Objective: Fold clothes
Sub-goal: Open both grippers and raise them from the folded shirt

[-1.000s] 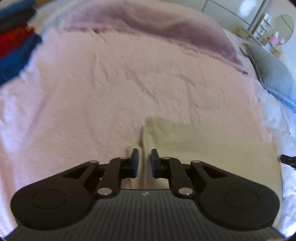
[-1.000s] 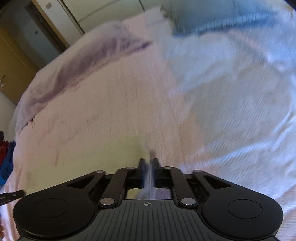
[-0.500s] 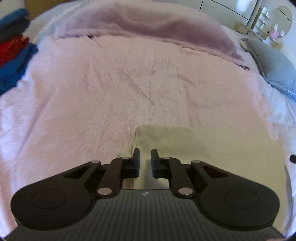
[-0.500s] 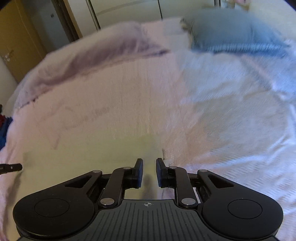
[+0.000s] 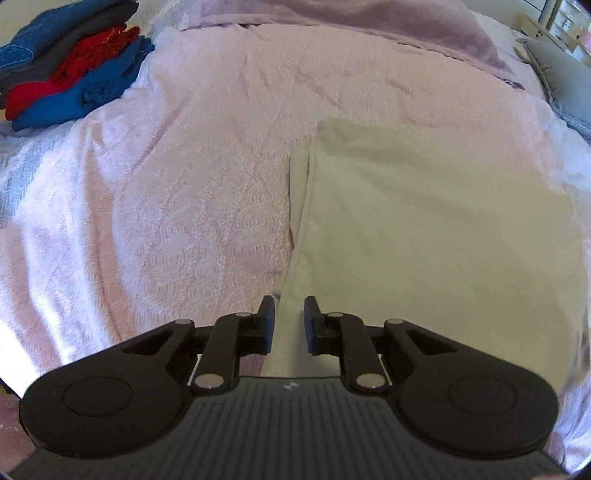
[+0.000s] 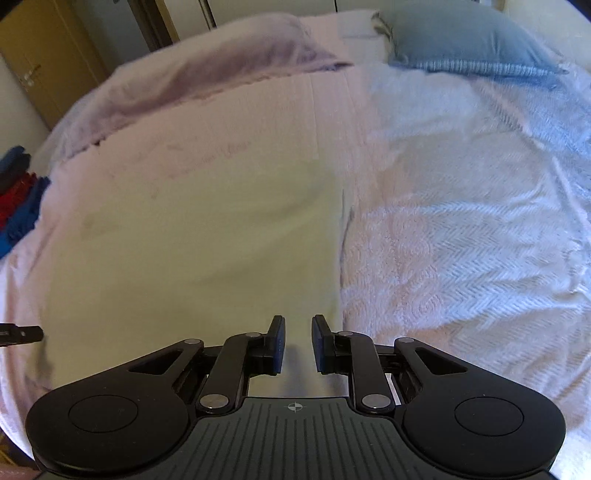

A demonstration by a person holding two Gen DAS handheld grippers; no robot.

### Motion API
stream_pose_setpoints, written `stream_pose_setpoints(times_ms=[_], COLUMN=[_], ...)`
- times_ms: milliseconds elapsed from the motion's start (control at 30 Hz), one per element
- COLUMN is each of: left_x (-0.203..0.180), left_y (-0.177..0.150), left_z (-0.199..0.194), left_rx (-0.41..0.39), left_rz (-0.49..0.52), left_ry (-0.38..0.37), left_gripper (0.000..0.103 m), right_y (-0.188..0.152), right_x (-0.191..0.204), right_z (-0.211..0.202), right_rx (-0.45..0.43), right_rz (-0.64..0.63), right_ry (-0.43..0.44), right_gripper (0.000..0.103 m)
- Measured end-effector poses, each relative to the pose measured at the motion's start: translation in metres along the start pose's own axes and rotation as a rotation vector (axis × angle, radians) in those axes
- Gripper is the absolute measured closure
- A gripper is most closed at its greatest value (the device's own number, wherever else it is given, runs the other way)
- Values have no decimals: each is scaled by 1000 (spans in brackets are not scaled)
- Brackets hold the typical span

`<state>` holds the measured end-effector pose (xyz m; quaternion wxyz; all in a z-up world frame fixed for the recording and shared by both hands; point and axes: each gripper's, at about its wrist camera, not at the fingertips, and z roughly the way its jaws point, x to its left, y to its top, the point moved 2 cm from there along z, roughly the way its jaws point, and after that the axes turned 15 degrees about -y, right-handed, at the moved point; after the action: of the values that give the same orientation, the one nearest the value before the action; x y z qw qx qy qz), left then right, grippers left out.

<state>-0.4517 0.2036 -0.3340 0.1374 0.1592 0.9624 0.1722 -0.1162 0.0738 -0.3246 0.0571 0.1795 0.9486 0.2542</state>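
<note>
— Pink textured bedspread [image 5: 177,206] fills most of what we see, with a mauve blanket [image 5: 369,26] bunched along the far side of the bed and a grey-blue pillow [image 6: 469,40] up at the head.

— And over by the far left edge we've got a stack of folded clothes [image 5: 70,62], blues, a red one and a dark grey one piled together. Beyond the bed, a wooden door [image 6: 40,66] on one side, pale shelving [image 5: 565,22] on the other.

— Now the piece we care about: the pale yellow-green garment [image 5: 436,229] lies flat on the bedspread, folded into a neat rectangle, its left edge showing doubled layers.

— Our left gripper [image 5: 289,317] sits right at that garment's near left corner. Its jaws stand narrowly apart and have just been opening a touch; the cloth edge runs through the gap, but we see daylight on both sides of it, so nothing is pinched.

— Same story on the other corner. Our right gripper [image 6: 297,336] hangs over the near right corner of the garment, jaws a narrow slot, having just eased open, cloth below and not clamped.

— From the right wrist view we even catch the tip of the left gripper poking in at the left edge. The picture there is a bit blurred.
</note>
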Motion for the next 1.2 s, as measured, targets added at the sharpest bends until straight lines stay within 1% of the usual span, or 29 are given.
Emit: stream_pose_setpoints(times_ms=[33, 67, 100, 133, 167, 300, 367, 400, 433, 567, 733, 800, 867, 1067, 1200], left_x=[0, 1, 3, 5, 5, -1, -2, -2, -1, 1, 3, 5, 6, 4, 2], left_y=[-4, -7, -10, -13, -13, -9, -5, -3, -1, 8, 16, 17, 17, 5, 0], left_z=[-1, 1, 7, 10, 8, -10, -21, -27, -33, -61, -97, -108, -118, -139, -145], left_rx=[7, 29, 64, 86, 91, 83, 81, 83, 83, 71, 50, 46, 45, 68, 79], left_rz=[2, 2, -2, -5, 3, 71, 94, 104, 113, 161, 228, 250, 273, 309, 321], left_ry=[4, 16, 30, 33, 32, 37, 17, 7, -3, -41, -50, -56, -61, -106, -148], left_gripper=[88, 87, 86, 86, 86, 85, 85, 85, 85, 85, 85, 83, 80, 80, 80], right_y=[-5, -12, -20, -29, -35, -41, -41, -41, -41, -43, -48, -49, -50, -54, -60], right_x=[1, 2, 3, 5, 7, 18, 26, 28, 31, 47, 60, 64, 70, 86, 88], right_z=[-2, 3, 13, 23, 26, 5, -8, -16, -23, -52, -82, -90, -101, -129, -137], right_rx=[4, 35, 87, 165, 206, 183, 169, 160, 151, 131, 150, 154, 158, 158, 153], right_rz=[0, -2, -1, 2, 17, 74, 83, 95, 107, 172, 271, 290, 283, 244, 247], right_ry=[3, -4, -20, -50, -72, -79, -96, -99, -102, -112, -118, -119, -126, -136, -134], right_gripper=[83, 83, 83, 83, 83, 81, 73, 65, 59, 58, 57, 57, 57, 57, 57])
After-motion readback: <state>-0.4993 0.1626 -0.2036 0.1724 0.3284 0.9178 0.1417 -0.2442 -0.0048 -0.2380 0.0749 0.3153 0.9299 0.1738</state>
